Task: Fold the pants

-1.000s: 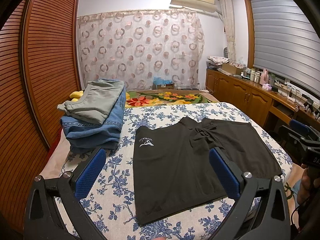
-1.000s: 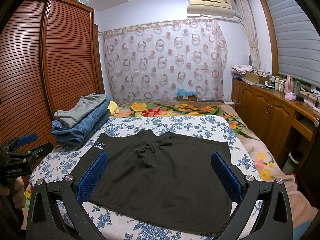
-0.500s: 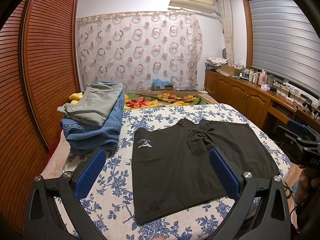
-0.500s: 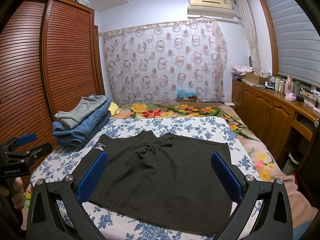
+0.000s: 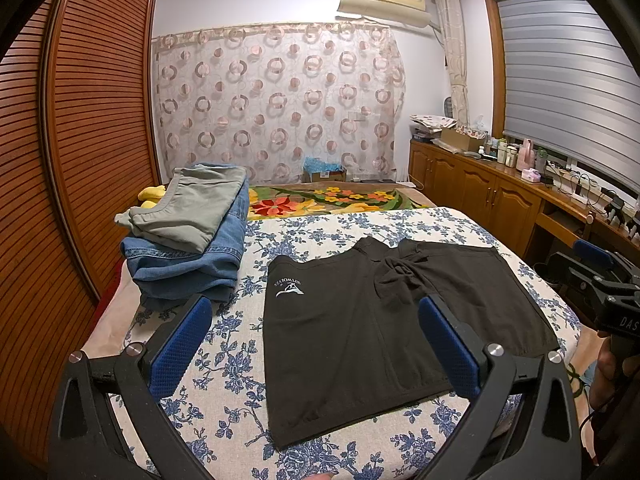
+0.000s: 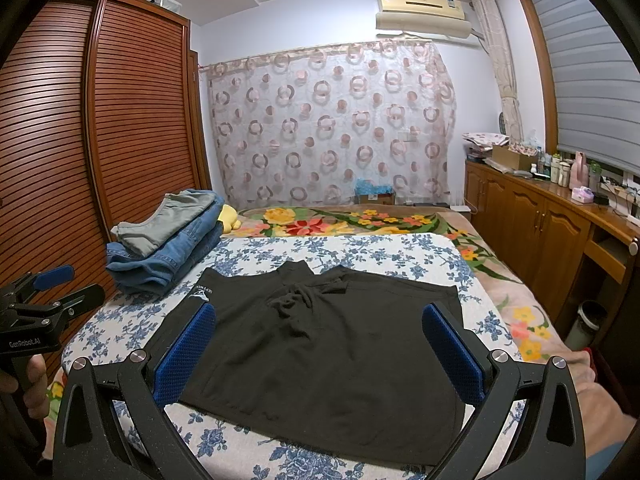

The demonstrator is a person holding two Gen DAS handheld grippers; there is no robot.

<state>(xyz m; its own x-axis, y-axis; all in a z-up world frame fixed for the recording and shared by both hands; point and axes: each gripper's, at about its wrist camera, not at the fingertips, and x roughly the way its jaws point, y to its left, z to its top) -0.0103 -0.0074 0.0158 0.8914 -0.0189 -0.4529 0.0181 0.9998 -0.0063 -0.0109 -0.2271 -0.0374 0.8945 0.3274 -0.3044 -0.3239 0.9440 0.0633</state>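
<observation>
**Bedroom scene: 2 grippers hovering before a fold**

Floral bedsheet [image 5: 248,364] is carrying black pants [image 5: 360,332], lying flat beside a stack of folded clothes [image 5: 192,240]. Left gripper [image 5: 316,344] and right gripper [image 6: 320,348] are hanging above, jaws wide apart, gripping nothing. Risk: the bunched drawstring [image 6: 296,300] may be creasing any fold.

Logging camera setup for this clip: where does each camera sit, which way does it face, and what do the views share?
Left wrist: on the left gripper, open, over the bed's near left, facing the curtain; a hand shows lower right.
Right wrist: on the right gripper, open, nearer the bed's right, same heading; a hand shows lower left.
Shared: black pants lying flat, stacked jeans, and each other's gripper.
</observation>
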